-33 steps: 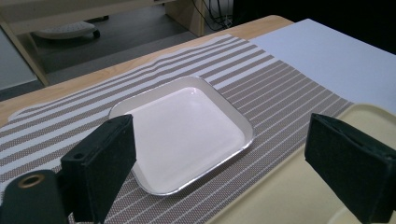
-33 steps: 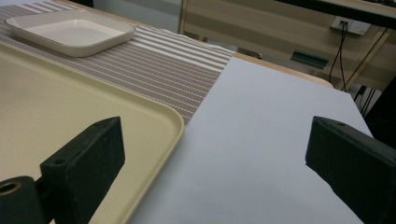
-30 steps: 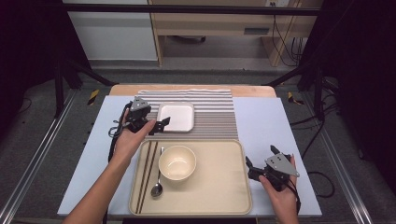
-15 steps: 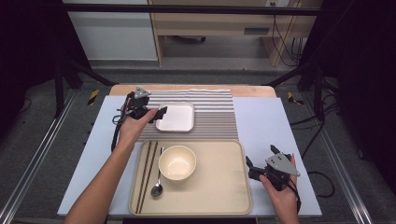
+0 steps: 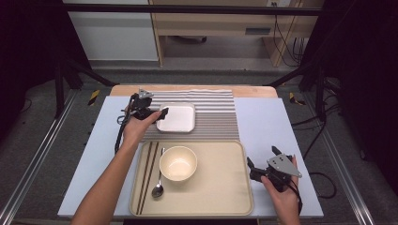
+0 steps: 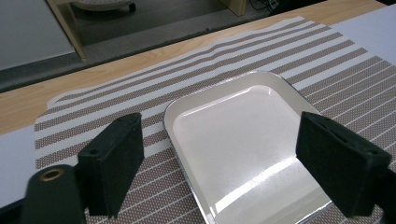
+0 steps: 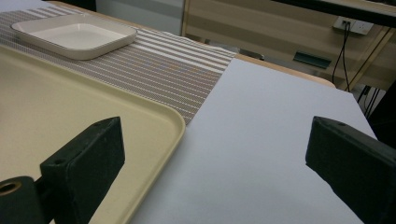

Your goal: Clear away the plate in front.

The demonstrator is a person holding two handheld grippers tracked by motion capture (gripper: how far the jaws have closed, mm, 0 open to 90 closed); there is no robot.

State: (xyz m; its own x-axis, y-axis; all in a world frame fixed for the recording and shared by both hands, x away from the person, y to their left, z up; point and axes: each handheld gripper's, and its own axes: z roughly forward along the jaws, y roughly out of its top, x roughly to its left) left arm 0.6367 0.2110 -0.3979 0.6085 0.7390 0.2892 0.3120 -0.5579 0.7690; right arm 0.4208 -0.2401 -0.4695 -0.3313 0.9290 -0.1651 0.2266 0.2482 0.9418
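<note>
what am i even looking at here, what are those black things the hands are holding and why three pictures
A person sits at a table holding a hand-held gripper in each hand, a tool with two black fingers that pinch. The high view looks down from above: the left gripper reaches to the edge of a square white plate on a striped mat, and the right gripper waits beside a beige tray. On the tray lie a bowl, a spoon and chopsticks. The other two pictures come from cameras riding on each gripper. In the left gripper view its fingers straddle the plate's corner; they have just been closing a little but are not yet gripping. Nothing is held.
</note>
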